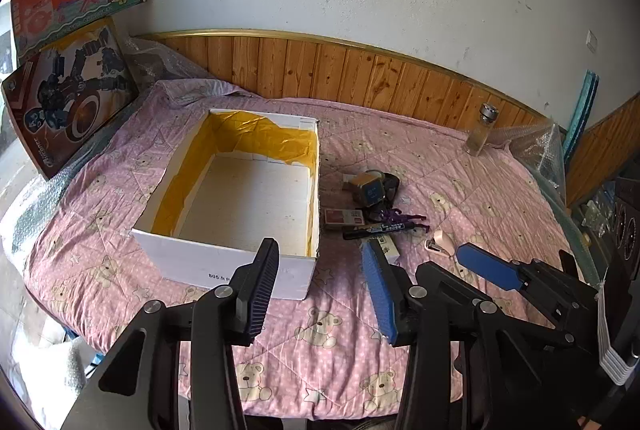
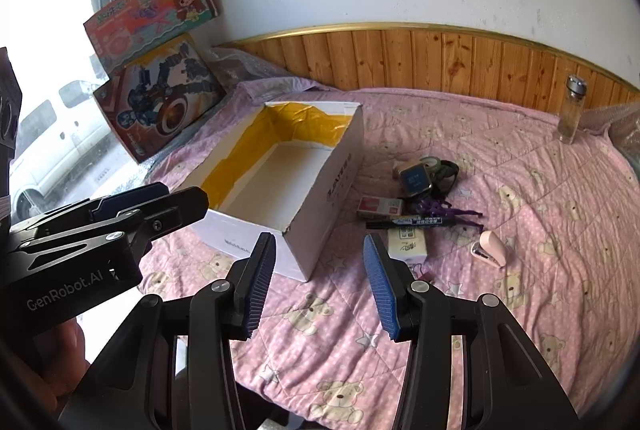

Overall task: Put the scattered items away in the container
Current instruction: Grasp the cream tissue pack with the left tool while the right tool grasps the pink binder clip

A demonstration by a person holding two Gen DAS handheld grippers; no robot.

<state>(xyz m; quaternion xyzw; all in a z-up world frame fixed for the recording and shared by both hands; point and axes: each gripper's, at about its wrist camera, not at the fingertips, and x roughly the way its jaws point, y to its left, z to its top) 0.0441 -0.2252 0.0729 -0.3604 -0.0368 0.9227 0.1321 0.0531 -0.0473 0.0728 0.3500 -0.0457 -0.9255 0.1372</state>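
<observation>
A white cardboard box (image 1: 224, 254) (image 2: 332, 185) with yellow lining stands empty on the pink quilt. Right of it lies a small heap: a square blue-faced gadget (image 1: 372, 187) (image 2: 416, 181), a red pack (image 1: 344, 218) (image 2: 380, 207), a black marker (image 1: 384, 230) (image 2: 416, 222), purple cord (image 2: 444, 209), a white pack (image 2: 406, 246) and a pink clip (image 1: 440, 242) (image 2: 490, 246). My left gripper (image 1: 318, 246) hangs open and empty before the box's near wall. My right gripper (image 2: 319, 238) is open and empty at the box's near right corner.
A glass bottle (image 1: 482, 129) (image 2: 572, 109) stands by the wooden wall panel at the back right. Two toy boxes (image 1: 68, 93) (image 2: 160, 93) lean at the left near a window. Bubble wrap (image 1: 540, 145) edges the quilt. A hand (image 2: 48, 370) shows at the lower left.
</observation>
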